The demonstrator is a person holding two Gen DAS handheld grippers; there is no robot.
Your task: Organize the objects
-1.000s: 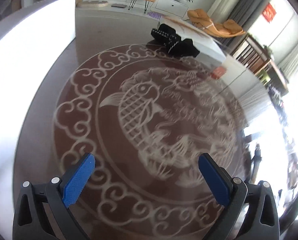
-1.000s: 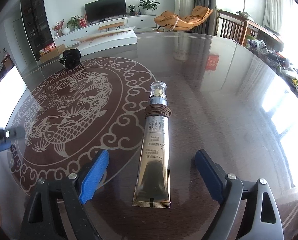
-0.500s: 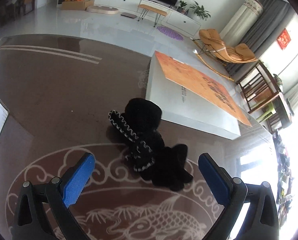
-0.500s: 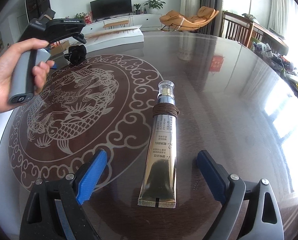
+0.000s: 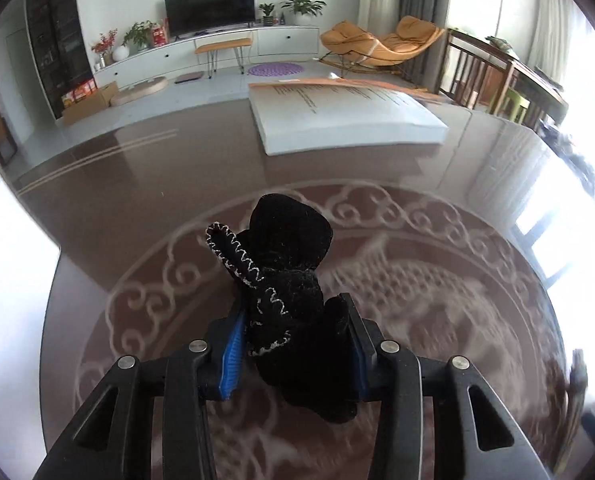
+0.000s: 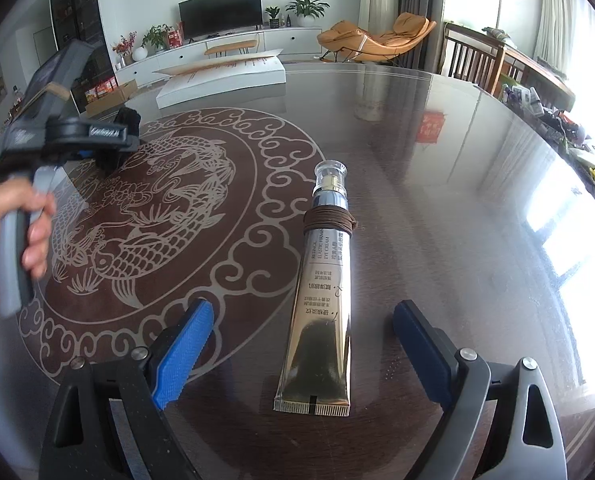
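Note:
My left gripper [image 5: 295,340] is shut on a black velvet pouch [image 5: 289,276] with white stitching and holds it above the round table [image 5: 137,184]. In the right wrist view the left gripper [image 6: 93,136] and the pouch [image 6: 125,120] show at the far left, held by a hand. A gold cream tube [image 6: 323,308] with a clear cap and a brown cord wound round its neck lies on the table. My right gripper [image 6: 297,344] is open, its fingers either side of the tube's flat end, not touching it.
A large white and orange flat box [image 5: 345,120] lies at the table's far side; it also shows in the right wrist view [image 6: 225,78]. The glass table top carries a dragon and fish pattern [image 6: 145,216]. Wooden chairs [image 6: 477,60] stand at the far right.
My left gripper moved onto the black pouch, shut on it and lifted it. My right gripper stayed open over the tube's end and barely moved.

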